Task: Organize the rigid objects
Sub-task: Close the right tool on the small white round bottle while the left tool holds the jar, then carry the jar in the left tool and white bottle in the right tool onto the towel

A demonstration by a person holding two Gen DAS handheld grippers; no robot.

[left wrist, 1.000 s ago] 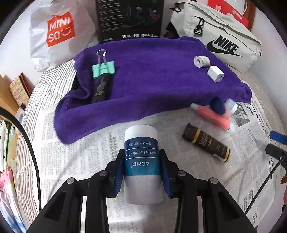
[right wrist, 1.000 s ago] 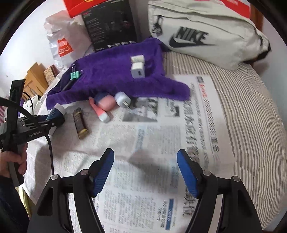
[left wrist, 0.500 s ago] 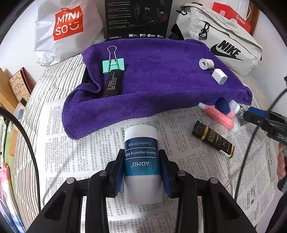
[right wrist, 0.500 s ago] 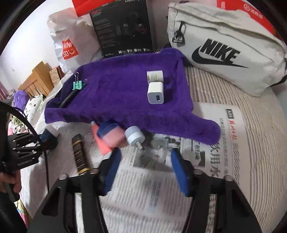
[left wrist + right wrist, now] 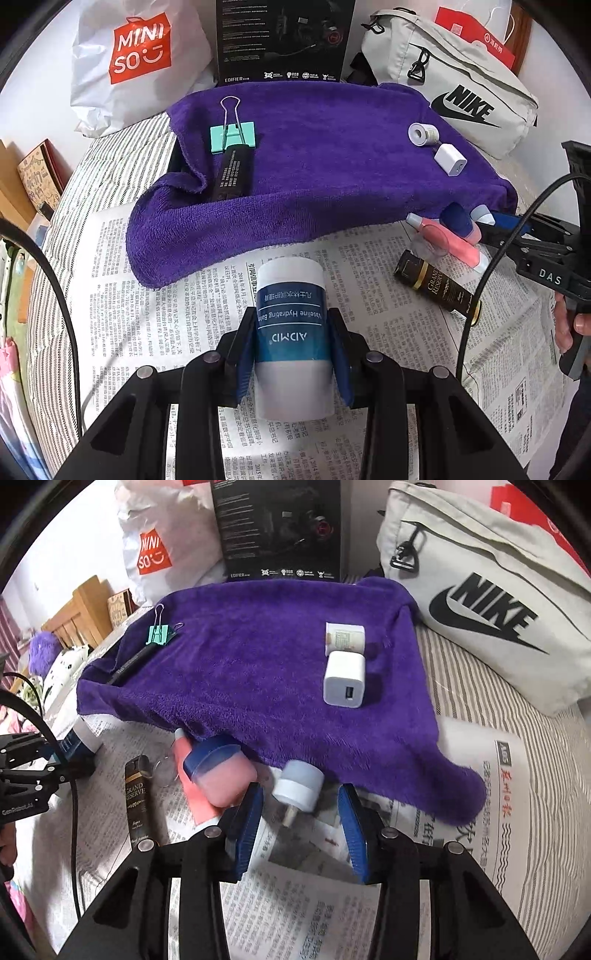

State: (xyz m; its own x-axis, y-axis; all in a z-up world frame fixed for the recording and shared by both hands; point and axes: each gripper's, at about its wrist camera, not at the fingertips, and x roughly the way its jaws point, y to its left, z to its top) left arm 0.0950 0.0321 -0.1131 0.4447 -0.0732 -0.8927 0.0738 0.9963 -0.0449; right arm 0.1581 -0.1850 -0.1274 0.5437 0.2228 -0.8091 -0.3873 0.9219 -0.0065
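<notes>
My left gripper (image 5: 291, 350) is shut on a white and blue balm tube (image 5: 290, 328), held above the newspaper. My right gripper (image 5: 301, 812) is open, its blue fingers on either side of a small pale blue capped bottle (image 5: 299, 784) lying at the purple towel's (image 5: 258, 664) front edge. A pink bottle with a blue cap (image 5: 218, 771) lies just to its left, then a dark brown tube (image 5: 135, 797). On the towel lie a white charger (image 5: 345, 679), a small white roll (image 5: 345, 637), a green binder clip (image 5: 232, 134) and a black pen-like stick (image 5: 231, 173).
A Nike bag (image 5: 480, 598) sits at the back right, a black box (image 5: 284, 38) and a Miniso bag (image 5: 140, 51) at the back. Newspaper (image 5: 147, 314) covers the striped bed. Cables run from both grippers.
My right gripper has moved forward to the towel's front edge and narrowed, so its fingers now flank the pale blue bottle. My left gripper, still holding the tube, has drawn back a little from the towel.
</notes>
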